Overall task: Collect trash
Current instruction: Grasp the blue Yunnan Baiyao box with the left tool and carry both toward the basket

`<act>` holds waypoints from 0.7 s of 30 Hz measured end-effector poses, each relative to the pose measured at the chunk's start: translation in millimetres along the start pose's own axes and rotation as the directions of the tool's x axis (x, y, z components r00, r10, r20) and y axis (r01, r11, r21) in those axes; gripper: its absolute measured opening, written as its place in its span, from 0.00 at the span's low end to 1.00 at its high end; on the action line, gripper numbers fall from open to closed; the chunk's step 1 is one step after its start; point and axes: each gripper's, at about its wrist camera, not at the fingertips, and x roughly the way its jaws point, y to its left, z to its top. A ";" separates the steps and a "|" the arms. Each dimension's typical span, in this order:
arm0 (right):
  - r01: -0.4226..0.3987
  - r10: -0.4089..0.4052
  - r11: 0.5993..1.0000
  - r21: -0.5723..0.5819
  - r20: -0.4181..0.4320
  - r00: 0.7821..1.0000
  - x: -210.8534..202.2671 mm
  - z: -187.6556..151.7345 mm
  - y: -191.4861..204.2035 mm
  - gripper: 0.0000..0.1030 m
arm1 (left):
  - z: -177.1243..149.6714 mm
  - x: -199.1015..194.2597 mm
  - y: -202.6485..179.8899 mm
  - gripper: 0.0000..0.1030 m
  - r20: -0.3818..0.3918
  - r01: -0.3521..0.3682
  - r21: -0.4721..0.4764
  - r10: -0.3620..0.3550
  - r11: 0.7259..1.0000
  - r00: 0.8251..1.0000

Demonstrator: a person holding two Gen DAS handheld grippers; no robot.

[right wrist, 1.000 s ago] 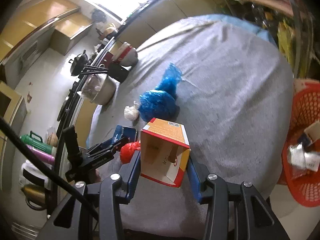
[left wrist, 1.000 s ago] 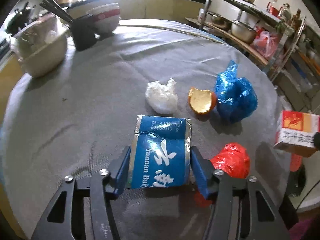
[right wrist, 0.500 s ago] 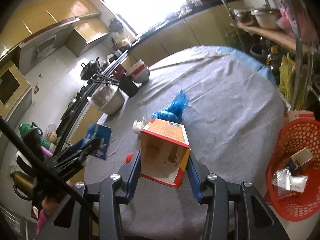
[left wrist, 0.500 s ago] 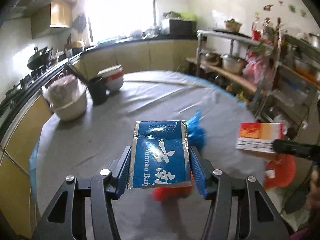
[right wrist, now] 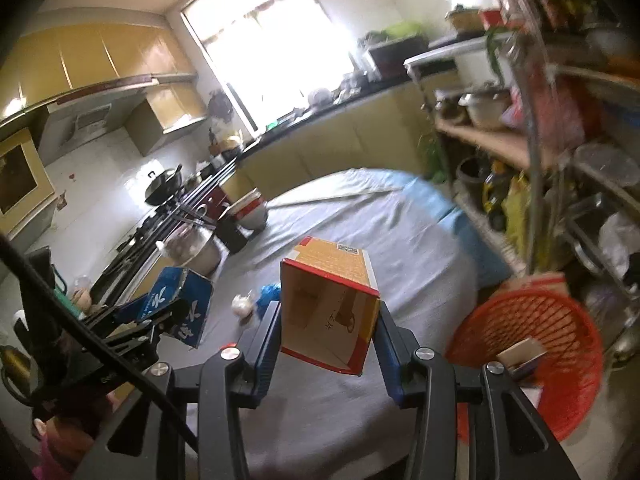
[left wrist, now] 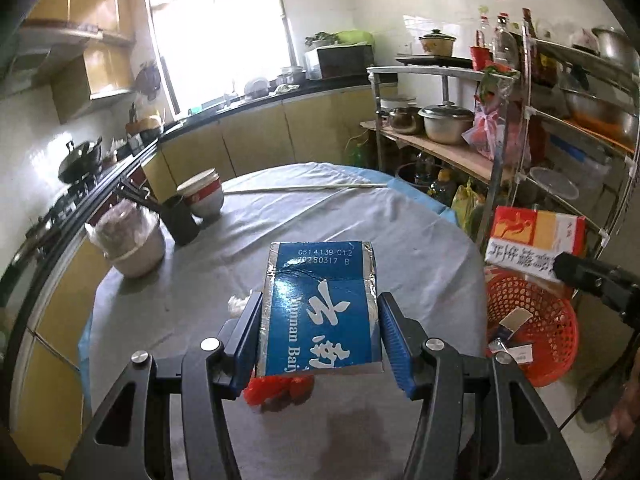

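Observation:
My left gripper (left wrist: 320, 332) is shut on a blue box (left wrist: 320, 308) with silver edges, held well above the round grey table (left wrist: 320, 216). It also shows in the right wrist view (right wrist: 184, 304). My right gripper (right wrist: 328, 344) is shut on an open red and orange carton (right wrist: 328, 304), which shows in the left wrist view (left wrist: 536, 240) above a red mesh basket (left wrist: 532, 320). A red bag (left wrist: 276, 388) lies on the table under the blue box. A white wad (right wrist: 242, 304) and a blue bag (right wrist: 268, 296) lie further out.
The basket (right wrist: 528, 344) stands off the table's right edge with some scraps inside. A covered pot (left wrist: 132, 240), a black cup with chopsticks (left wrist: 180, 220) and stacked bowls (left wrist: 202, 196) stand at the far left. A metal shelf rack (left wrist: 520, 140) with pots is on the right.
Both grippers have risen from table level with their boxes. The views tilted up from the table to the room. The right gripper's carton has moved over toward the red basket.

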 end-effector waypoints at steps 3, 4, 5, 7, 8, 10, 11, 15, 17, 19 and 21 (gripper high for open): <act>0.016 -0.016 1.000 -0.004 0.033 0.999 -13.8 5.4 -7.0 0.46 | 5.9 -3.9 -14.5 0.56 0.008 -0.011 0.025 0.011 1.000 1.000; 0.019 -0.019 1.000 -0.002 0.040 0.999 -17.8 6.3 -9.5 0.46 | 7.6 -5.3 -17.9 0.56 0.009 -0.006 0.029 0.006 1.000 1.000; 0.025 -0.025 1.000 0.001 0.050 0.998 -22.9 7.1 -13.3 0.46 | 9.9 -6.1 -23.2 0.56 0.010 -0.002 0.037 0.001 0.999 1.000; 0.038 -0.038 0.999 0.006 0.063 0.997 -29.4 7.7 -19.8 0.46 | 13.1 -6.5 -32.3 0.56 0.011 -0.004 0.056 0.003 0.998 1.000; 0.045 -0.046 0.999 0.010 0.068 0.997 -33.0 7.3 -24.6 0.46 | 14.8 -6.5 -38.4 0.56 0.012 -0.005 0.067 0.004 0.998 1.000; 0.058 -0.059 0.998 0.026 0.072 0.996 -39.1 5.1 -35.0 0.46 | 18.6 -5.8 -47.5 0.56 0.010 0.002 0.081 -0.003 0.997 1.000; 0.062 -0.064 0.997 0.035 0.073 0.995 -41.7 3.5 -40.3 0.46 | 20.3 -5.4 -54.0 0.56 0.010 0.005 0.093 -0.006 0.996 1.000; 0.081 -0.086 0.994 0.070 0.077 0.993 -49.0 0.5 -61.4 0.46 | 25.5 -4.5 -75.5 0.56 0.014 0.013 0.133 -0.015 0.991 1.000; 0.093 -0.100 0.992 0.084 0.083 0.992 -53.9 -0.2 -70.7 0.46 | 27.9 -4.3 -85.8 0.56 0.017 0.021 0.151 -0.024 0.988 1.000; 0.105 -0.114 0.990 0.099 0.088 0.990 -59.0 -0.7 -79.4 0.46 | 30.4 -3.6 -96.8 0.56 0.017 0.037 0.168 -0.041 0.985 0.999; 0.124 -0.135 0.986 0.115 0.092 0.987 -64.7 -2.0 -90.1 0.46 | 32.3 -2.1 -105.7 0.56 0.016 0.049 0.182 -0.053 0.982 0.998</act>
